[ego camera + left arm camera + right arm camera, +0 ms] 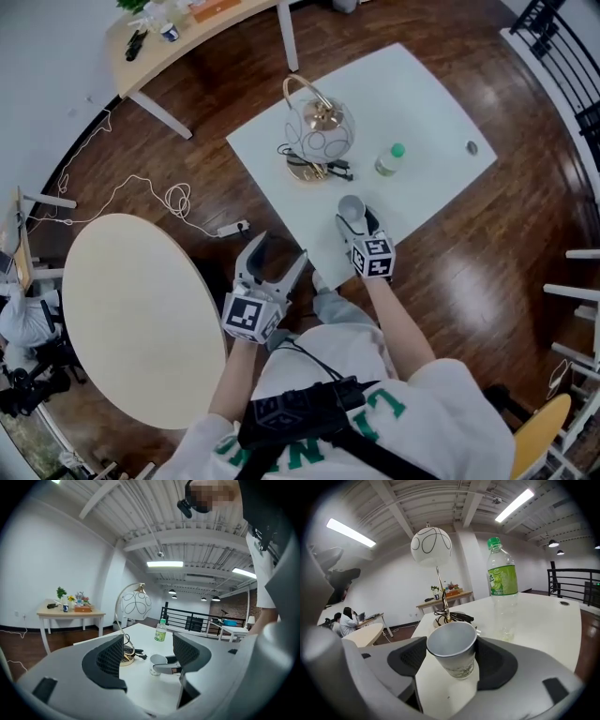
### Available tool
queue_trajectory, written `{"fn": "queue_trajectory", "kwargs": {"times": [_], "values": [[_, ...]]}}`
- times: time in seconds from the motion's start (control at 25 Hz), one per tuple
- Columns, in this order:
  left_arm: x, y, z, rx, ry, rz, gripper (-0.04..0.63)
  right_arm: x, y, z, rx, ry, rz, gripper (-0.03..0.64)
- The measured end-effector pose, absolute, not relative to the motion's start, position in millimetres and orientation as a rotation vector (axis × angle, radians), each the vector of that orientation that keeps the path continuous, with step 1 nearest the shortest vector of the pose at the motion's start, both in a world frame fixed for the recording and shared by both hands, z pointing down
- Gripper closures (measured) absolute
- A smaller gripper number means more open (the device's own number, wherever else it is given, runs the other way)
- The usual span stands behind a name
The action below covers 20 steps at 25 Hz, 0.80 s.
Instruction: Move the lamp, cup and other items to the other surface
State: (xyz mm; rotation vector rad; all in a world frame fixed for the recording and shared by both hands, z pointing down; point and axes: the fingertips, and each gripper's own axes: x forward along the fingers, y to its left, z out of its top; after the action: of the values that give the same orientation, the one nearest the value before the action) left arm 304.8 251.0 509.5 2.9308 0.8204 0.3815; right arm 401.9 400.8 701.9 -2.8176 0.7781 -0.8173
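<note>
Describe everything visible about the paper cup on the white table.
The paper cup is small and white with a faint grey print, tapered to its base, rim round and undented, apparently empty. It stands upright toward the white table's near corner, between the right gripper's dark pads; its rim meets both, but whether they press cannot be told. The bottle and lamp stand apart behind it.

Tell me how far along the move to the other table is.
Done: nothing yet; the round table is bare.
In hand: the right tool has its jaws against the sides of the cup, which stands on the white table. The left tool is open and empty.
Left: the cup, lamp, bottle and a small round thing.
</note>
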Motion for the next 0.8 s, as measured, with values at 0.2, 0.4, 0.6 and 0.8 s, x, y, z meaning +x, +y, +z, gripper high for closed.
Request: {"fn": "queue_trajectory", "kwargs": {"times": [0.2, 0.4, 0.6, 0.8], "values": [[292, 235, 499, 2.943, 0.795, 0.342, 0.272, 396, 385, 668, -2.789, 0.832, -0.756, 0.276], [273, 234, 488, 2.927, 0.795, 0.318, 0.272, 374, 371, 635, -2.735, 0.913, -0.663, 0.276], [247, 212, 464, 2.906, 0.733, 0.293, 0.272, 337, 339, 602, -2.728, 1.034, -0.637, 0.276], [213, 149, 472, 2.980, 0.610, 0.258, 0.272, 307, 281, 593, -2.689, 1.165, -0.653, 0.276]]}}
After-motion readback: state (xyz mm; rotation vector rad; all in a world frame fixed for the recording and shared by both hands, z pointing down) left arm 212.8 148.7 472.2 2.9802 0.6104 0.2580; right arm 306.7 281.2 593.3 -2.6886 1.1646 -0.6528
